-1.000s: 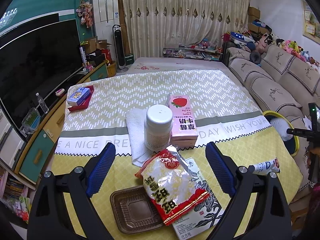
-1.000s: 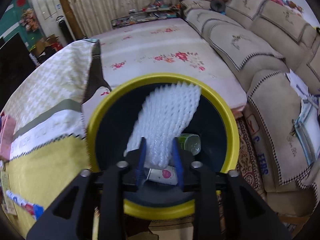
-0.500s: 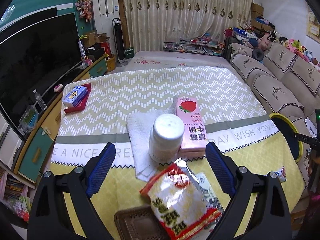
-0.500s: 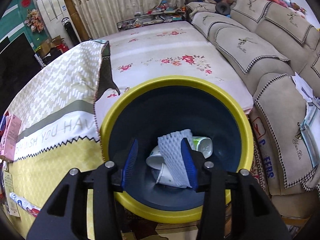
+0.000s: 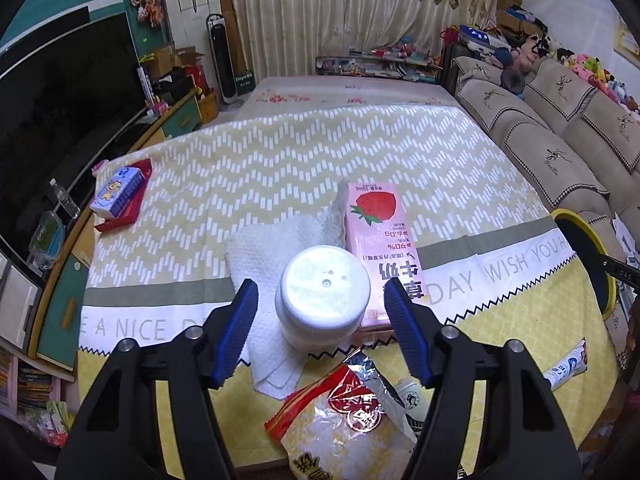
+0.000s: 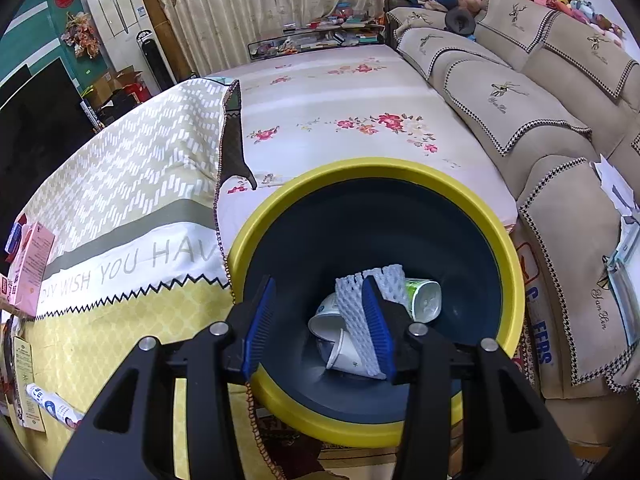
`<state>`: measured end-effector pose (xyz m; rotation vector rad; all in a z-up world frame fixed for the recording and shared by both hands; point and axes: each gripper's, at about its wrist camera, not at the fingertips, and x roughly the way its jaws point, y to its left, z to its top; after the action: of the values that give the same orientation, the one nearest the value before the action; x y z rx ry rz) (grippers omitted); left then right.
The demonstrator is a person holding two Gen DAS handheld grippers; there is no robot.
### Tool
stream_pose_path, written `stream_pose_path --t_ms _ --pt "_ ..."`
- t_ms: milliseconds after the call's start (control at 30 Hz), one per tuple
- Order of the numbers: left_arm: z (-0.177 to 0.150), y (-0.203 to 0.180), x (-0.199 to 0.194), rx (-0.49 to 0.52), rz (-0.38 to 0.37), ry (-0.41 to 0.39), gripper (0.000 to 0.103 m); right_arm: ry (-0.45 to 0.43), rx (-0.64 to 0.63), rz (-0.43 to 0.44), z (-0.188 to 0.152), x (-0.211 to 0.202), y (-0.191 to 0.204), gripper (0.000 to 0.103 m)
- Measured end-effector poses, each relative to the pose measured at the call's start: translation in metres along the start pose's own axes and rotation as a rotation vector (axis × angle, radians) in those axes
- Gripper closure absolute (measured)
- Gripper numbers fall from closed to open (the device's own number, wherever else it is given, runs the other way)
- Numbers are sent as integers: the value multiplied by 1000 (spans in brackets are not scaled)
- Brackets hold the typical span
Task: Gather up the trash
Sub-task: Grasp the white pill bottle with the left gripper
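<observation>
Now the left gripper [image 5: 322,326] is hovering with jaws wide apart around a white jar [image 5: 323,298] — pink milk carton [image 5: 380,248] just beside, snack bag [image 5: 348,428] below. Right gripper [image 6: 320,326] is hanging spread over the yellow-rimmed bin [image 6: 516,280], foam net [image 6: 360,320] lying inside among cups [image 6: 340,340].

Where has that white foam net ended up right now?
In the right wrist view, the white foam net lies inside the yellow-rimmed bin, on the paper cups, just beyond the open right gripper.
</observation>
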<state>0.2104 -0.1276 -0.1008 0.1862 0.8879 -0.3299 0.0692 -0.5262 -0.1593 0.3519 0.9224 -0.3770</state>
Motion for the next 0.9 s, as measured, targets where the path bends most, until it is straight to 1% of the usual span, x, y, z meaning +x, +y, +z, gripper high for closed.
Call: stream_pose_path --t_ms 67,167,367,467,700,800,900 --pt "0 0 3 4 4 8 44 2 0 0 0 1 -1 60" --pt "0 1 9 4 0 28 55 6 -2 1 0 2 1 60" --pt "-1 3 8 8 -5 25 55 7 -4 4 -1 1 1 60" --pt "0 5 3 2 -4 11 55 5 -6 5 -1 0 2 60" --pt "10 10 -32 -4 7 -66 55 -7 -5 10 0 -5 2 60" --pt "13 4 -53 6 -10 -103 55 -17 -1 12 1 -10 0 60" --pt "15 -12 -69 42 -38 -127 55 -30 4 10 1 -15 -4 60"
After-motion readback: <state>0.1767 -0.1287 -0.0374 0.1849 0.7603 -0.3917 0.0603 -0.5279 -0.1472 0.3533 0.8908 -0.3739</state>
